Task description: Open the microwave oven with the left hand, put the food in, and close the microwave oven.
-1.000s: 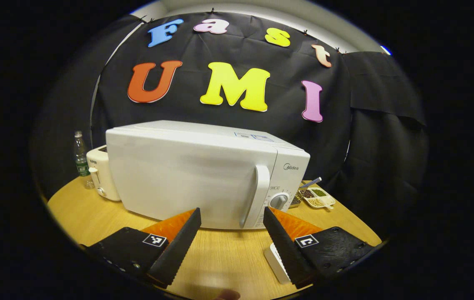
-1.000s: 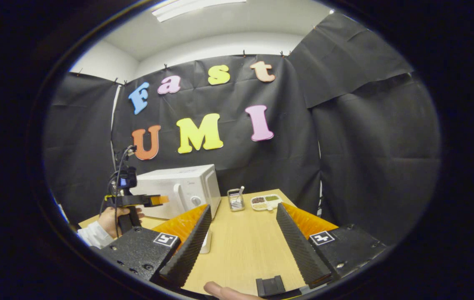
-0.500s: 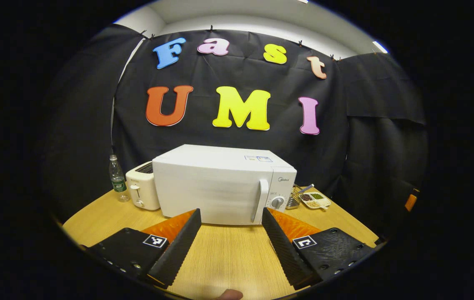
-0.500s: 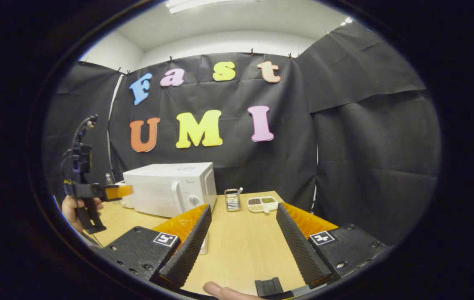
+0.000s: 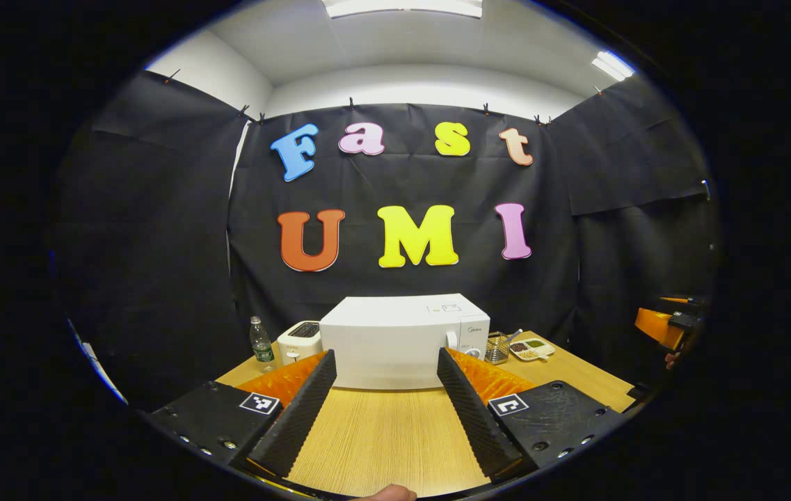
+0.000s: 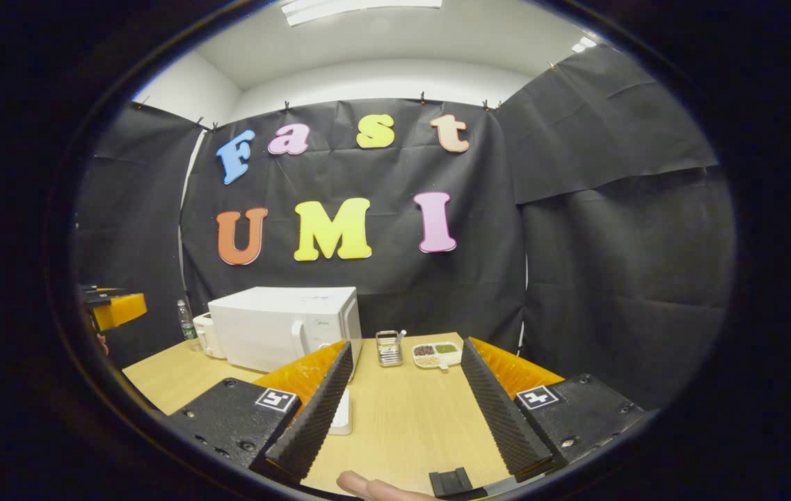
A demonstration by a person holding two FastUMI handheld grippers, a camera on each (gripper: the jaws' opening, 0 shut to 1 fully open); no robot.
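A white microwave (image 5: 395, 341) stands at the back of the wooden table (image 5: 381, 438), its door closed and its handle (image 5: 451, 339) at the right side. My left gripper (image 5: 386, 362) is open, well back from the microwave, nothing between its fingers. The microwave (image 6: 277, 327) sits at the left of the right gripper view. Over the table, my right gripper (image 6: 407, 348) is open too and holds nothing. A white flat object (image 6: 341, 414) lies on the table beside its left finger; what it is I cannot tell. Each gripper shows at the other view's edge: right gripper (image 5: 659, 323), left gripper (image 6: 113, 309).
Left of the microwave are a white toaster (image 5: 300, 339) and a plastic bottle (image 5: 261, 342). To its right stand a small metal basket (image 6: 389, 346) and a divided tray of grains (image 6: 439, 353). A small black block (image 6: 451, 481) lies at the near table edge.
Both grippers have drawn back from the microwave, the left one far back and tilted upward. In the right gripper view the left gripper slid out to the left edge.
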